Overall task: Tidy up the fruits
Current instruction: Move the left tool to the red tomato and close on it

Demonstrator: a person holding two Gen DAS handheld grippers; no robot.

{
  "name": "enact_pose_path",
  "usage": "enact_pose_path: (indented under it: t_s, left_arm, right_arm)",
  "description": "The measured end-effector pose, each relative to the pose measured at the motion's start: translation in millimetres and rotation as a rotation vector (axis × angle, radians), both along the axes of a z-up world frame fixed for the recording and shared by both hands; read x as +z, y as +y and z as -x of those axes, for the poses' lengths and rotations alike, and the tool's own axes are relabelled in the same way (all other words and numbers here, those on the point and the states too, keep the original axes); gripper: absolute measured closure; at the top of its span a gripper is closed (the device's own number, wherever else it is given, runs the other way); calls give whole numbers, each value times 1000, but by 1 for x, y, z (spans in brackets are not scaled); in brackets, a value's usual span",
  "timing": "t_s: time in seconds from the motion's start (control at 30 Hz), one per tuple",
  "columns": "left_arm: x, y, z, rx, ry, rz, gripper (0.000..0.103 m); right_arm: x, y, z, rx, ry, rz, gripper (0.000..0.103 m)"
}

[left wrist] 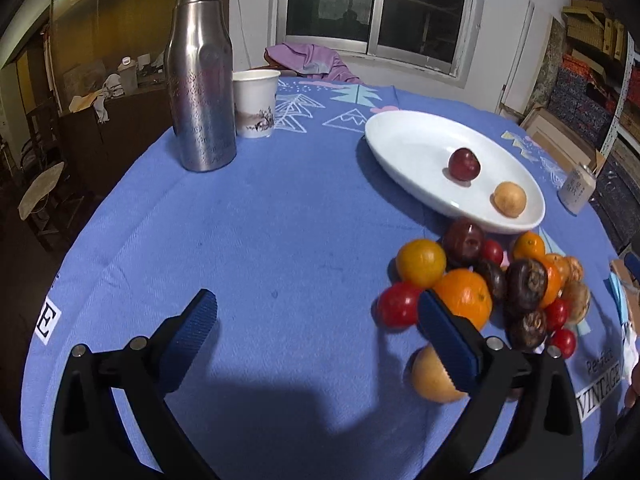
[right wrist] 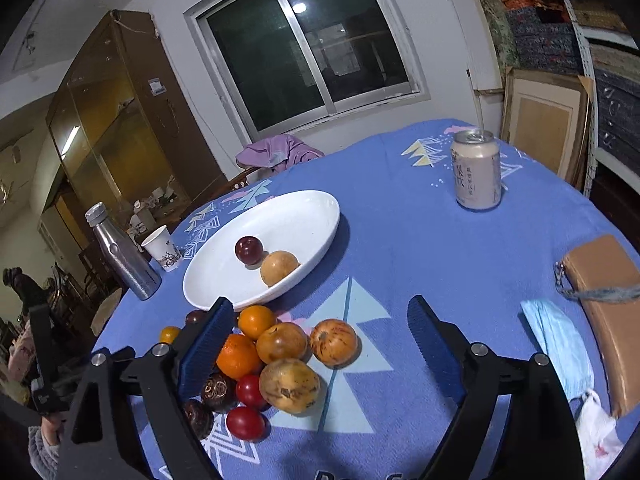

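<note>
Right wrist view: both claws, right and left, are spread and empty. Two fruits lie in the plate; the heap beside it could roll if nudged.

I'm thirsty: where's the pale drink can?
In the right wrist view, the pale drink can stands upright at the blue tablecloth's far right, beyond the white oval plate.

Both wrist views look steeply down, close over the table, sharing the white plate.
</note>
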State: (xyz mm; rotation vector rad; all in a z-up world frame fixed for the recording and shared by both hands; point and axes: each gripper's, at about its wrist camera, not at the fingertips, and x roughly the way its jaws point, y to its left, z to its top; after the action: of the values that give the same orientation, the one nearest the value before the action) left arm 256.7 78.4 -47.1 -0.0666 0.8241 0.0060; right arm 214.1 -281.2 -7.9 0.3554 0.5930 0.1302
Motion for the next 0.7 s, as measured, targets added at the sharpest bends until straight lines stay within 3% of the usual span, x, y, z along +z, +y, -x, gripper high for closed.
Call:
enact_pose_path:
  t_s: [0.23,0.37,0.43,0.57,0.63,0.7]
  left_arm:
    - [-9,-18,2,-65,10,-49,5]
    - [-14,-29,-9,-58,5,-177,5]
    - [-14,-28,-13,-53,-3,-197,4]
    - [-9,-16,-15,13,-34,-245,4]
    - [-9,-2,-17,100,-25,-287,4]
    - [-6,14,-15,118,-8,-211,4]
  right_arm:
    - [-18,-11,-6,-18,80,-88,10]
    - [-19,-9,-7,-15,82,-91,10]
    - [-19,-8,-7,-13,80,-89,10]
    - [-19,-9,-8,-15,85,-94,10]
    - [-19,-10,-8,-16,85,-99,10]
    - [-19,-11,-7,-15,82,-104,10]
